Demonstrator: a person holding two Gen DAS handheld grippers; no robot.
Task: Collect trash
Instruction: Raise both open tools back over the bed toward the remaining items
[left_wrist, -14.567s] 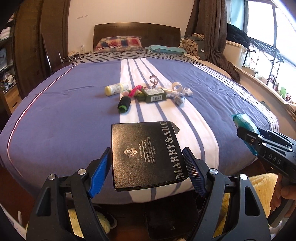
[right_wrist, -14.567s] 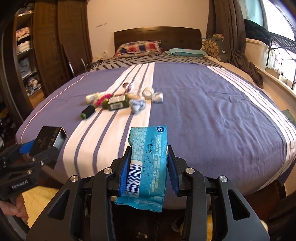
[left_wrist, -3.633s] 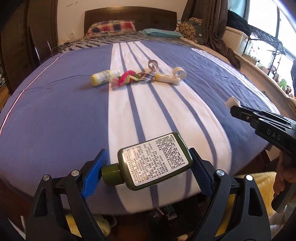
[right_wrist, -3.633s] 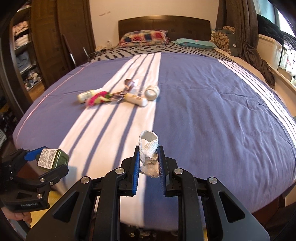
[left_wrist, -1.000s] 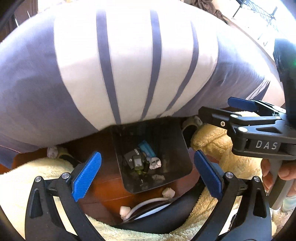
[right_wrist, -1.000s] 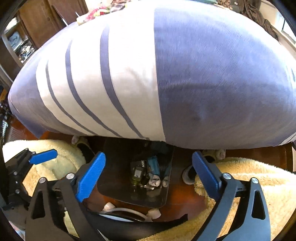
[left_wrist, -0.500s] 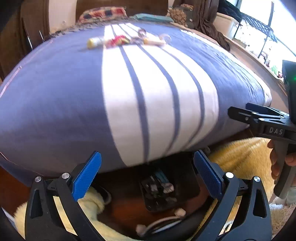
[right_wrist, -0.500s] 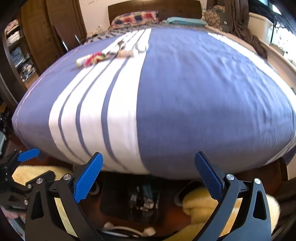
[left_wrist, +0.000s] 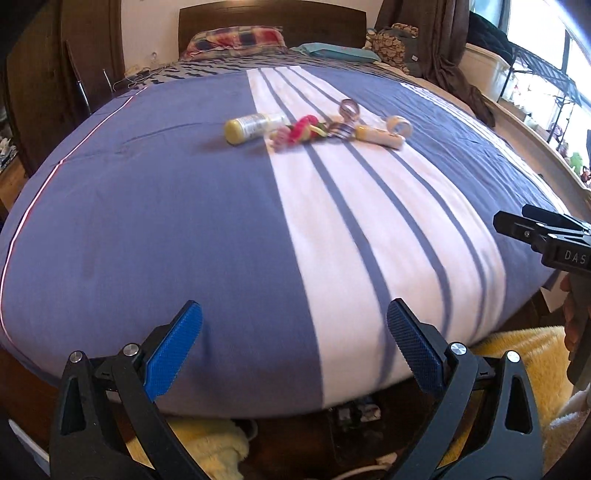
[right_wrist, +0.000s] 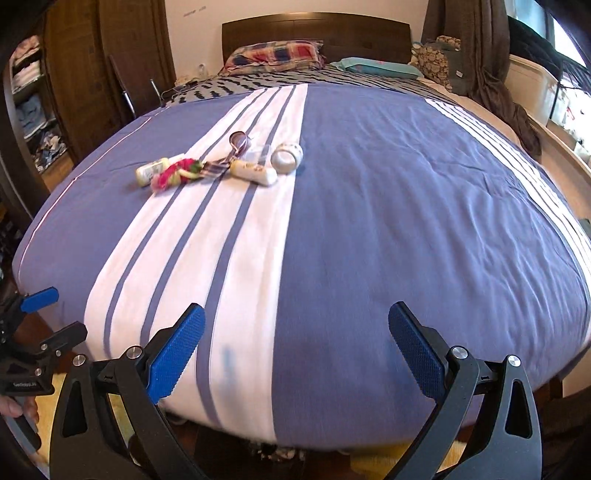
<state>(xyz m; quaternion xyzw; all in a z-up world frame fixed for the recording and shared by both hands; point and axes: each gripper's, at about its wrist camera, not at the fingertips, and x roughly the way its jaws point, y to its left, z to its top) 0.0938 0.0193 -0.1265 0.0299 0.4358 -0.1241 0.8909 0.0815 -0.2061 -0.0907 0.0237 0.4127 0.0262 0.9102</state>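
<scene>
Both grippers are open and empty over the foot of a bed with a blue and white striped cover. My left gripper faces a small pile far up the bed: a yellow-capped bottle, a pink and green ruffled item, a striped ribbon with a ring, a cream tube and a white tape roll. My right gripper sees the same bottle, pink item, tube and tape roll. A black bin with trash peeks out below the bed's foot.
Pillows lie by a dark headboard. A wooden wardrobe stands on the left, curtains and a window shelf on the right. A yellow fluffy rug lies on the floor. A hand holds the right gripper's handle.
Both grippers have tilted up from the bin below the bed to face along the bed top. The green bottle and white wad held 3.6 s ago are gone from the jaws.
</scene>
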